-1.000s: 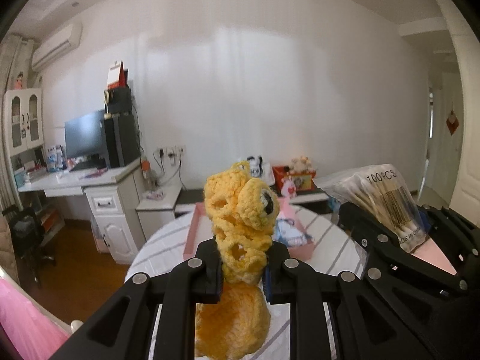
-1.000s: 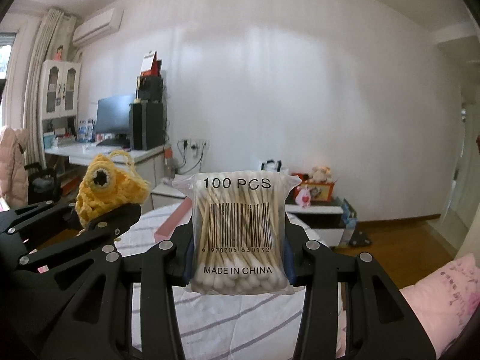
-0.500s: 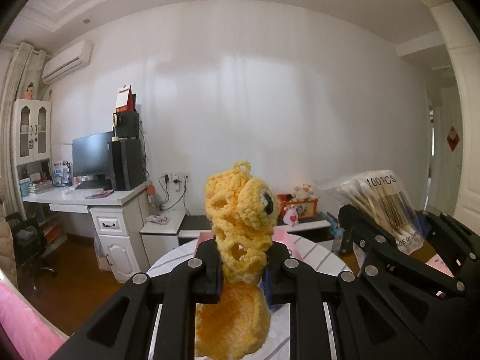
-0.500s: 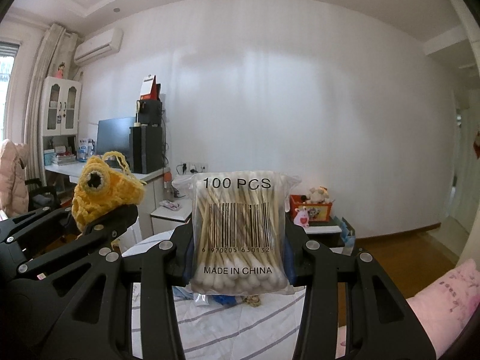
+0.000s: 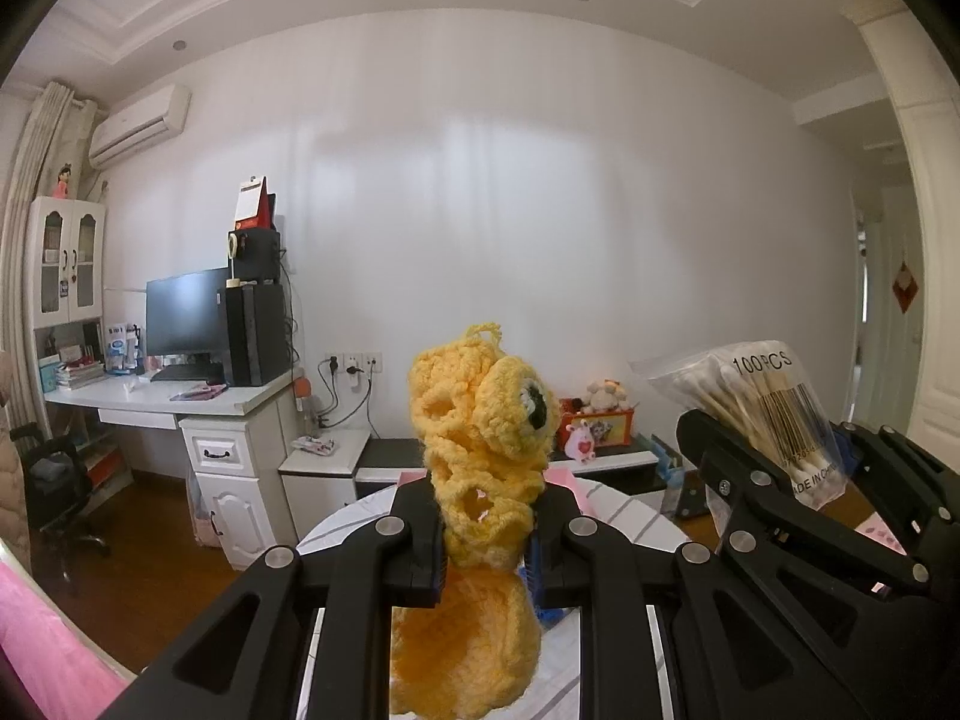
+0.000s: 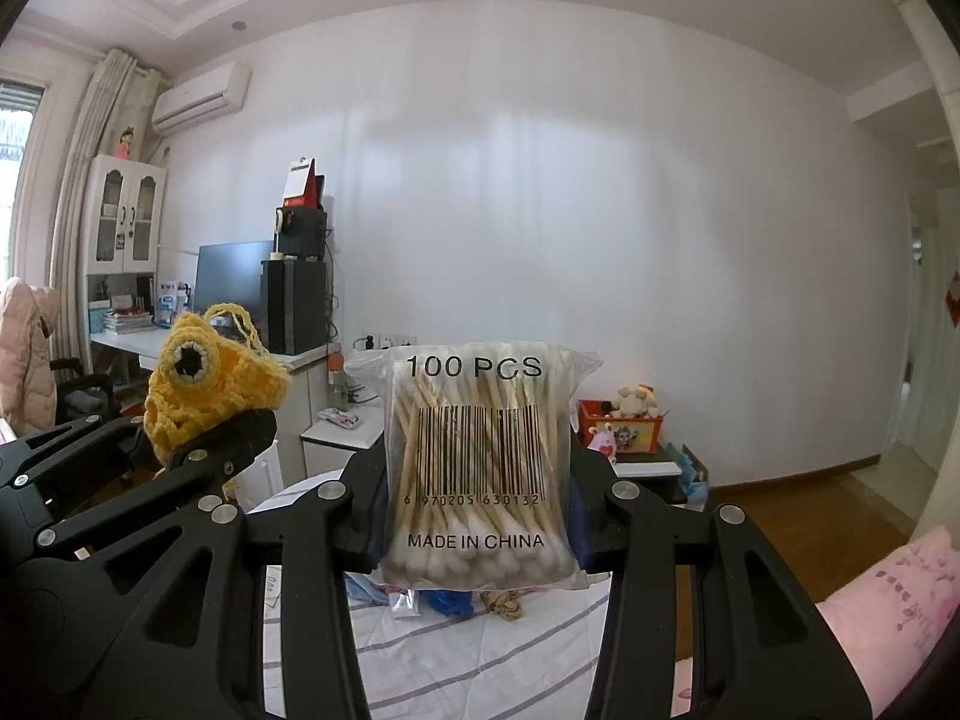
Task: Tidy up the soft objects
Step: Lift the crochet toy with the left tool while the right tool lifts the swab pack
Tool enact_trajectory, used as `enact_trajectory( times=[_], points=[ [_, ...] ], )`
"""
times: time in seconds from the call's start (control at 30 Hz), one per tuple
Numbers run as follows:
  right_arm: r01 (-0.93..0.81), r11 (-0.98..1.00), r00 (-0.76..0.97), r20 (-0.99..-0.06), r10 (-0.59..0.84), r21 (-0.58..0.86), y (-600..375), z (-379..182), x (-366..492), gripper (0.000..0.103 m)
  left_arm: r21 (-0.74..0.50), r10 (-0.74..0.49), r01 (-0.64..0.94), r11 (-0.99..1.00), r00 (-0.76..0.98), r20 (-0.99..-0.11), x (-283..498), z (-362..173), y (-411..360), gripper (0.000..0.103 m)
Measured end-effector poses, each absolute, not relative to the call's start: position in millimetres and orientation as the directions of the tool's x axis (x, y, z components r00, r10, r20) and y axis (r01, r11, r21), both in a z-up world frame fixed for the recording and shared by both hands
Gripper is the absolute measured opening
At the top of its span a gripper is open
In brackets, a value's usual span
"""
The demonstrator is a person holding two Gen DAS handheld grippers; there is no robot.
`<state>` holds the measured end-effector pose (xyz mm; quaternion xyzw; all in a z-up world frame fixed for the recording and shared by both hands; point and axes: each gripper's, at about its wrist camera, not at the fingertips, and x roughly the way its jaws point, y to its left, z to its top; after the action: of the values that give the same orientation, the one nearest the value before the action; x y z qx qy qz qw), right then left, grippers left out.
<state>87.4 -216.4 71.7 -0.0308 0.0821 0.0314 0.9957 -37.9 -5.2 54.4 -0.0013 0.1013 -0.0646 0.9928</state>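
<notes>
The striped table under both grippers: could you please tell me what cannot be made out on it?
- Right wrist view: small items on the striped table, mostly hidden by the cotton swab bag.
- Left wrist view: the table's near part, blocked by the yellow crochet toy and left gripper.

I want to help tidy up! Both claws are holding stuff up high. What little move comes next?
Probably lower both toward the striped tablecloth: the left gripper is clamped on the yellow crocheted toy, the right gripper on the clear bag of cotton swabs, both above the table.
</notes>
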Motion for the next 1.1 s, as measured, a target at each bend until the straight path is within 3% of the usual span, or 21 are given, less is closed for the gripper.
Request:
enact_trajectory(
  times=[0.27, 0.7, 1.1],
  points=[
    [-0.067, 0.996, 0.981, -0.186, 0.056, -0.051, -219, 68, 96, 0.041, -0.015, -0.129, 0.128, 0.992, 0.967, -0.219, -25, 55, -5, 0.016],
    [-0.062, 0.998, 0.954, -0.297, 0.053, -0.023, -226, 46, 150, 0.041, -0.009, -0.141, 0.146, 0.989, 0.936, -0.323, 39, 55, -13, 0.016],
    [-0.07, 0.997, 0.904, -0.422, 0.071, 0.018, -246, 15, 238, 0.041, 0.004, -0.132, 0.149, 0.989, 0.887, -0.442, 154, 63, -42, 0.016]
  ],
)
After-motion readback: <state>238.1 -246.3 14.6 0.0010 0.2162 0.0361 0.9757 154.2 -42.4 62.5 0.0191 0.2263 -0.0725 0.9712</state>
